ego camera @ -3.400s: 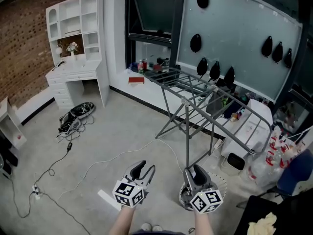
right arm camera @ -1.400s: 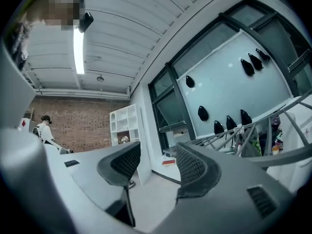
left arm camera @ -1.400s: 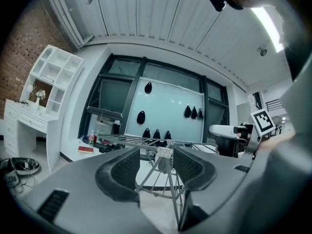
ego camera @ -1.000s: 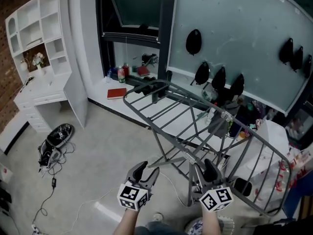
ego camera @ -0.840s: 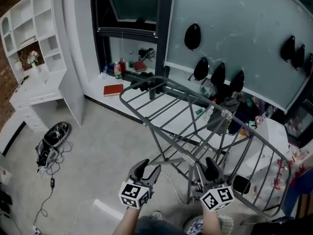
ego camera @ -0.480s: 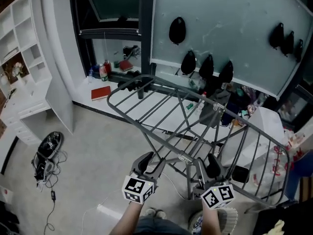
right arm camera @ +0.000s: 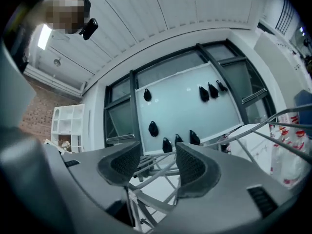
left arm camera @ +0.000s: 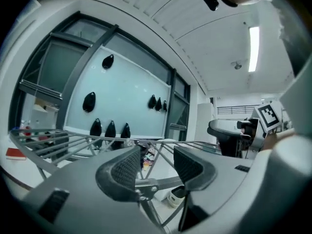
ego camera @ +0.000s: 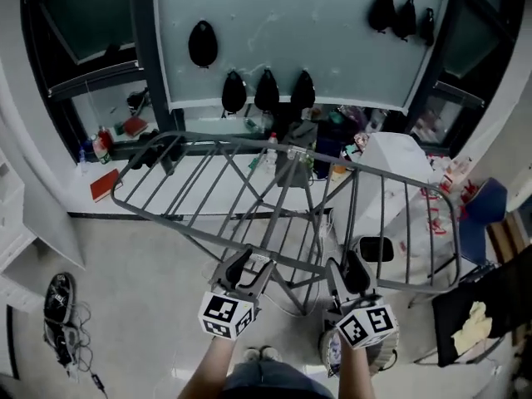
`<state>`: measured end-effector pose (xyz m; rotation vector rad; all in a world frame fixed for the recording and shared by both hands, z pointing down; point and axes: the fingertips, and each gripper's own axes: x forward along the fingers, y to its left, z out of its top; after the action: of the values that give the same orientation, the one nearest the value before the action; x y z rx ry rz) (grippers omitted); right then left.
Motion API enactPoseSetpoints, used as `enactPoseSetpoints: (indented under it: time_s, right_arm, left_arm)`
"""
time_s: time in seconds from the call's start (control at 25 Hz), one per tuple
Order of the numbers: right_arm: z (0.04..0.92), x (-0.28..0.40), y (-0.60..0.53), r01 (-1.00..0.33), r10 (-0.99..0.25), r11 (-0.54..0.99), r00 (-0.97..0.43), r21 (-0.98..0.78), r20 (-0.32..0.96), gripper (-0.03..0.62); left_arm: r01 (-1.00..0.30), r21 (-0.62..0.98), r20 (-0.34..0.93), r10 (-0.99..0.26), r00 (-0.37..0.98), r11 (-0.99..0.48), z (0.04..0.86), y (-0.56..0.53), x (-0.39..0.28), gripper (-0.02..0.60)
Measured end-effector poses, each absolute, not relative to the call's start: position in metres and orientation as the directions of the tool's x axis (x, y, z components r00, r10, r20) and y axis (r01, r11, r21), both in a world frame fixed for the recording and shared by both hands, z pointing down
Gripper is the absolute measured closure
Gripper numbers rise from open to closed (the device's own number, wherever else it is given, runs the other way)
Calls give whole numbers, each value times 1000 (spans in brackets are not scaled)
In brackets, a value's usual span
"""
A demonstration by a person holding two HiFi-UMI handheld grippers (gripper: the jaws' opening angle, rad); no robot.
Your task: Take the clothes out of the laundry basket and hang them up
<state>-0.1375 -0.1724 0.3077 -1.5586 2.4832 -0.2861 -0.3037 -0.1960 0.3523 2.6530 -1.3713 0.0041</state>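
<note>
Both grippers sit near the bottom of the head view, side by side, pointing level at the drying rack (ego camera: 233,142).

- left gripper (ego camera: 242,272): jaws open, nothing between them. In its own view (left arm camera: 153,162) only rack bars show through the gap, well beyond the pads.
- right gripper (ego camera: 344,273): jaws open too, empty. Its own view (right arm camera: 156,162) shows rack bars and the glass panel (right arm camera: 180,106) past the gap.
- laundry basket (ego camera: 381,359): on the floor at the near right, directly under the right gripper's marker cube and mostly covered by it (contents can't be made out).
- the rack is a bare grey metal frame with its wings spread left and right, and its near rail runs just beyond both sets of jaws.

Background:
- black teardrop-shaped things (ego camera: 266,90) are stuck on the far glass panel.
- a red book (ego camera: 104,185) lies on the sill at far left.
- a yellow cloth (ego camera: 472,327) lies on a dark chair at the right edge.
- the person's shoes (ego camera: 262,354) show between the forearms.
- the right gripper's marker cube (left arm camera: 268,115) is visible at the right of the left gripper view.
</note>
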Motion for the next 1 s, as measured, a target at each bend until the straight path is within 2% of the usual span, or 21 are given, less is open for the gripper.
enactPoseSetpoints:
  time_s: [0.24,0.48,0.84,1.0]
  right_arm:
    - [308,-44,-130,-938,-979,204,-194,-279,-65,381]
    - [320,56,-58,-953,-997,-44,61,-299,-46,381]
    - [370,147,63,-869,-930,-355,366,-346,34,381]
    - [391,169,103,-819,-893,-437,443,-373,74,381]
  left_arm:
    - [-648,141,83,-643,761,-749,354,-181,-203,371]
    - [-448,163,97,-438,894,-879,362,-135,-95,370]
    - [-170,188,174,-137,975,-967,404,-51,19,371]
    - [-77,198,218,-32,975,-977,421,-17,56,371]
